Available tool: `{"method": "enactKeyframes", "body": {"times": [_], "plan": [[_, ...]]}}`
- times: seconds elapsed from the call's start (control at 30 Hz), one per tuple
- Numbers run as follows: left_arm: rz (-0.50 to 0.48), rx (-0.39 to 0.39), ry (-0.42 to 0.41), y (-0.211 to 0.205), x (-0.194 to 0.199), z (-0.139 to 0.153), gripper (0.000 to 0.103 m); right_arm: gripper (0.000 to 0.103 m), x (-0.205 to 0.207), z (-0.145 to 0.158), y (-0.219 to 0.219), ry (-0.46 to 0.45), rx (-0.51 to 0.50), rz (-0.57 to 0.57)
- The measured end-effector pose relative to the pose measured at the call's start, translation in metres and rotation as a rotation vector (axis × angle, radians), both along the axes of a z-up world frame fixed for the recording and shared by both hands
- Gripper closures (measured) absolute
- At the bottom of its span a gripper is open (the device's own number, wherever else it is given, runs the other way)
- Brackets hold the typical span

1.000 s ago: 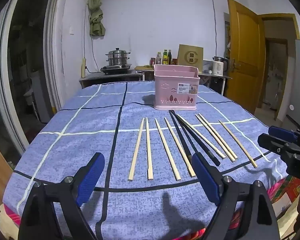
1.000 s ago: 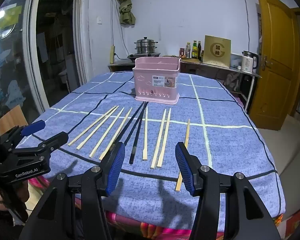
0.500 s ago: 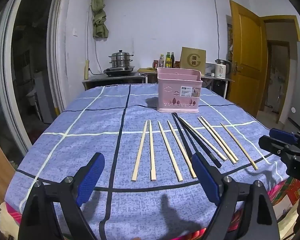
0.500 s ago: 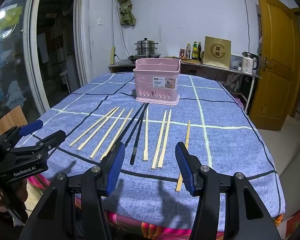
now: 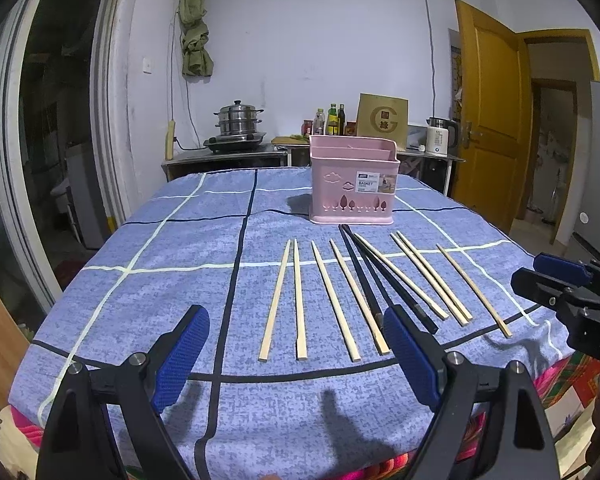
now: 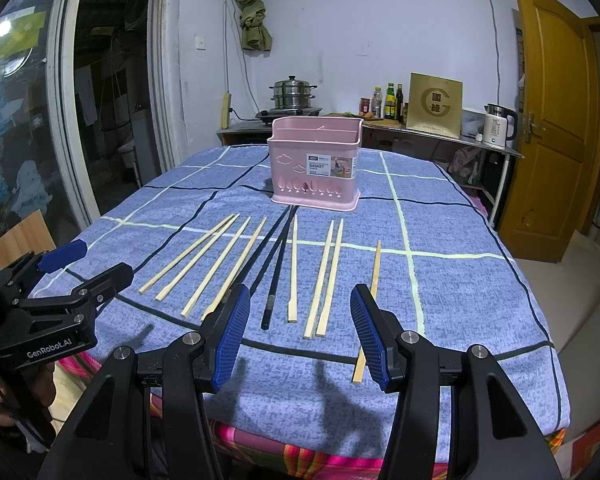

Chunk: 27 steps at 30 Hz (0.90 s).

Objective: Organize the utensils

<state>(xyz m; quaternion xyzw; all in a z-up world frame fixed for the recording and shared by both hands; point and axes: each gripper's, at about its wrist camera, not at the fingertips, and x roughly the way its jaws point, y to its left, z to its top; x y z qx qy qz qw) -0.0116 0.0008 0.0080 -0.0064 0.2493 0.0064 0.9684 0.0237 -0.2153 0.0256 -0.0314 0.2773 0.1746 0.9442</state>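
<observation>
1. Looking along your left gripper [image 5: 296, 346], you see its jaws spread wide and holding nothing, hovering over the near edge of the surface [image 5: 148, 264], which is covered in a blue checked cloth. The chopsticks [image 5: 328, 296] lie flat in a fanned row just beyond the blue pads, long axes running away from you toward the pink basket [image 5: 352, 184] at the far side. The two leftmost pale sticks sit between the pads, ends pointing back at you. Your right gripper [image 5: 556, 280] shows at the right edge.

2. Looking along your right gripper [image 6: 296, 328], you see its jaws also open, narrower than the left pair, and empty. Between the pads lie a dark chopstick [image 6: 276, 272] and three pale ones; a lone pale chopstick [image 6: 370, 300] runs beside the right pad, its near end closest to you. The pink basket stands upright past the far tips. Your left gripper [image 6: 80, 276] hovers at the left.

3. Judging by this, either hand could reach a stick; the right seems nearer the lone one, and gripping across the stick would suit.
</observation>
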Motion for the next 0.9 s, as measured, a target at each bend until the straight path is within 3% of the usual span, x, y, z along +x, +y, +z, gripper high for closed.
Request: {"method": "enactKeyframes", "body": {"times": [0.9], "plan": [[0.0, -0.008, 0.0, 0.0008, -0.0016, 0.0007, 0.014, 0.05, 0.0008, 0.0013, 0.0009, -0.001, -0.003, 0.001]]}}
